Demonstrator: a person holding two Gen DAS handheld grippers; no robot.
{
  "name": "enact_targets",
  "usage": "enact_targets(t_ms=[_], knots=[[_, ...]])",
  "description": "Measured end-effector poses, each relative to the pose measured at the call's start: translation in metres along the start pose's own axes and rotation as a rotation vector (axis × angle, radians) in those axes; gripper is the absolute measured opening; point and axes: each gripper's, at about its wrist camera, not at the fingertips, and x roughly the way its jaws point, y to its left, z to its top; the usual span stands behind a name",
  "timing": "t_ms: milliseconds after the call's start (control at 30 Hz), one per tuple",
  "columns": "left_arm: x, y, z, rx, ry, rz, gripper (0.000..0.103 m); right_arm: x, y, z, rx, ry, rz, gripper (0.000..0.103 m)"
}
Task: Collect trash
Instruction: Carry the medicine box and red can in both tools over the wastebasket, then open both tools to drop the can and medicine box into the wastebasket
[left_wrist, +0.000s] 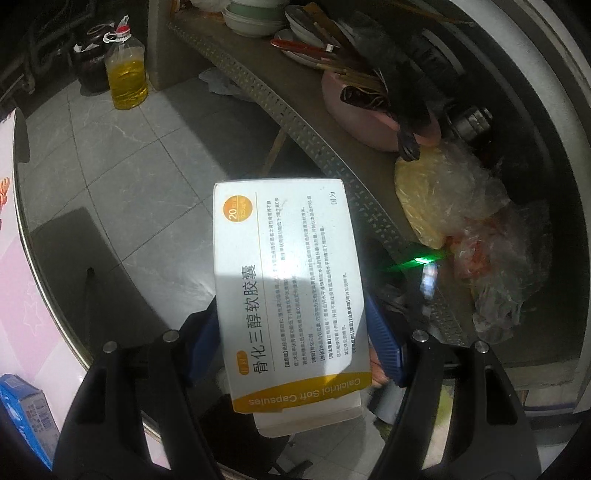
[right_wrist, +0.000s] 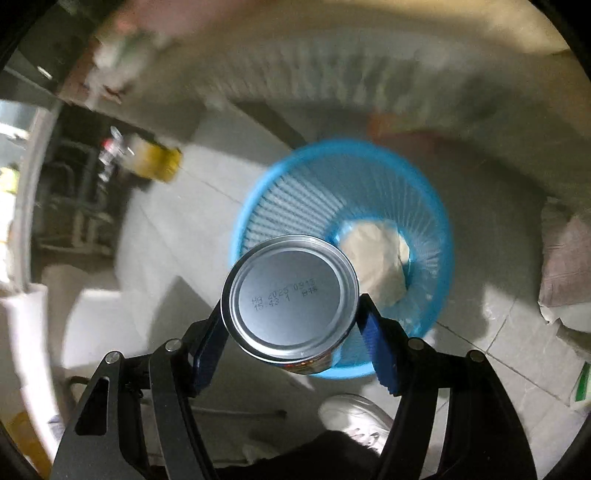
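The left gripper clamps a white, orange-banded Calcitriol capsule box above grey floor tiles. The right gripper grips a silver date-stamped tin can, its blue waste basket at one o'clock below.

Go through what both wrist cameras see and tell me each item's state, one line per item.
Left gripper: shut on the medicine box.
Medicine box: held off the floor, end flap loose.
Right gripper: shut on the tin can.
Tin can: held above the basket, bottom facing camera.
Blue trash basket: upright, crumpled paper inside.
Oil bottle: upright, capped, about half full.
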Motion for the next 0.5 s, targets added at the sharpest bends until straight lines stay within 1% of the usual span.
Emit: enact_targets(t_ms=[100, 200, 267, 333, 367, 400, 500], knots=[[0.0, 0.004, 0.001, -0.01, 0.001, 0.008, 0.068, 0.05, -0.001, 0.008, 0.026, 0.083, -0.024, 0.067], [0.005, 0.006, 0.002, -0.017, 0.01, 0.015, 0.068, 0.087, -0.005, 0.01, 0.069, 0.138, -0.019, 0.067], [0.008, 0.007, 0.002, -0.019, 0.018, 0.02, 0.068, 0.101, -0.009, 0.012, 0.105, 0.159, -0.018, 0.067], [0.013, 0.007, 0.004, -0.021, 0.032, 0.021, 0.068, 0.101, -0.014, 0.012, 0.125, 0.149, -0.004, 0.068], [0.015, 0.006, 0.004, -0.021, 0.036, 0.02, 0.068, 0.098, -0.015, 0.012, 0.123, 0.137, 0.003, 0.072], [0.019, 0.004, 0.005, -0.021, 0.041, 0.02, 0.068, 0.091, -0.016, 0.011, 0.112, 0.118, 0.011, 0.074], [0.029, 0.0, 0.008, -0.02, 0.059, 0.015, 0.068, 0.059, -0.022, 0.005, 0.084, 0.054, 0.023, 0.074]])
